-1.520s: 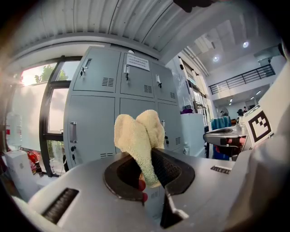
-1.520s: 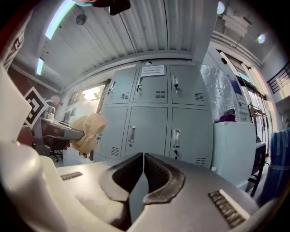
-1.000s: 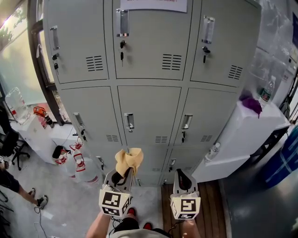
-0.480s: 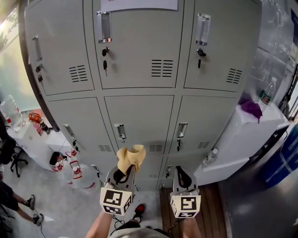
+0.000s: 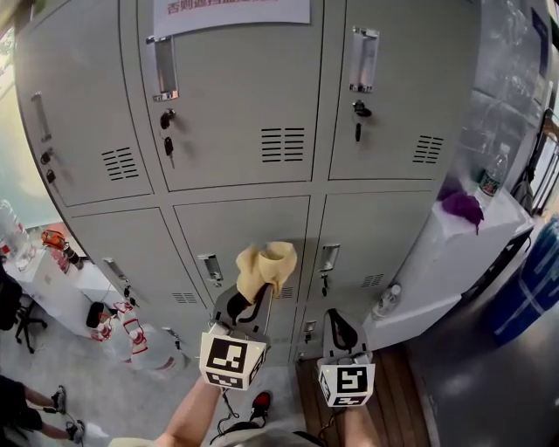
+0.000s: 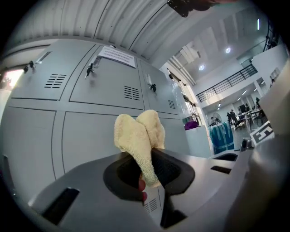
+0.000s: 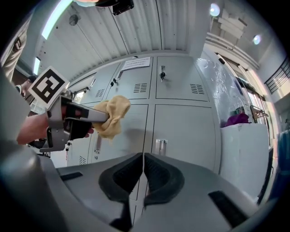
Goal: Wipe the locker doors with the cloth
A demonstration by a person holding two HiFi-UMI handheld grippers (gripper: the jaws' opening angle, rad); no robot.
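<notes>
Grey locker doors point(image 5: 244, 105) fill wall. Yellow fluffy cloth point(image 5: 265, 267), bunched up, sticks out at 12 o'clock from left claw point(image 5: 248, 304), pinched tight. Right claw point(image 5: 339, 332) pressed together, holds nothing.

The lockers point(image 5: 244, 105) stand straight ahead in rows of three doors; a notice point(image 5: 231, 10) sits on the upper middle door. The left gripper point(image 5: 253, 297) is before the middle door of the row below, with the cloth point(image 5: 266, 266) clamped in its jaws and sticking out toward that door; whether it touches, I cannot tell. The right gripper point(image 5: 336, 327) hangs just to its right and lower, jaws together on nothing. A low cabinet point(image 5: 454, 253) stands against the lockers' right side; on it are a bottle point(image 5: 492, 170) and a crumpled bundle point(image 5: 461, 208); a bin point(image 5: 533, 288) stands further right; jugs point(image 5: 131, 327) sit on the floor at lower left.
</notes>
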